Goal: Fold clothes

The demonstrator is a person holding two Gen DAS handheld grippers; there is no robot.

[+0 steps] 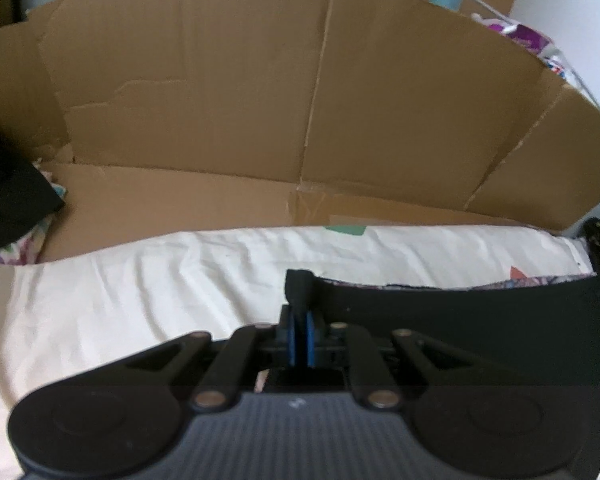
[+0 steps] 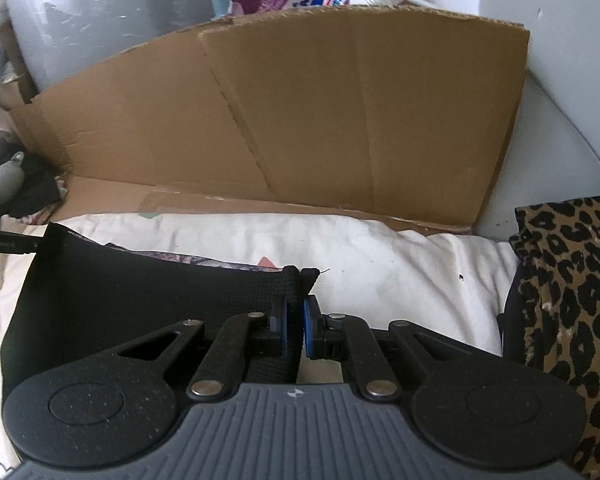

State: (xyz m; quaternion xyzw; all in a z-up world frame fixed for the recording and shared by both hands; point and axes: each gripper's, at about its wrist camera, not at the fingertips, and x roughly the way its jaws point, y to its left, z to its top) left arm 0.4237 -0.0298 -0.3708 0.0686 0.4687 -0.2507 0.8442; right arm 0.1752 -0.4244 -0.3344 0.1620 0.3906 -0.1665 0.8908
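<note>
Left gripper (image 1: 300, 332) is clenched on one corner of the black garment (image 1: 460, 320); right gripper (image 2: 296, 332) is clenched on the opposite corner of the same top edge. The garment hangs stretched between them, just above the cream bedsheet (image 1: 140, 288) and near the sheet's far edge, where the flattened cardboard (image 1: 260, 100) stands. A leopard-print cloth (image 2: 560, 280) lies at the sheet's right edge. Judged step: carrying the held edge over for a fold. Next move calls for lowering both corners together, level, keeping the edge taut. Long axis runs left to right, parallel to the cardboard.
</note>
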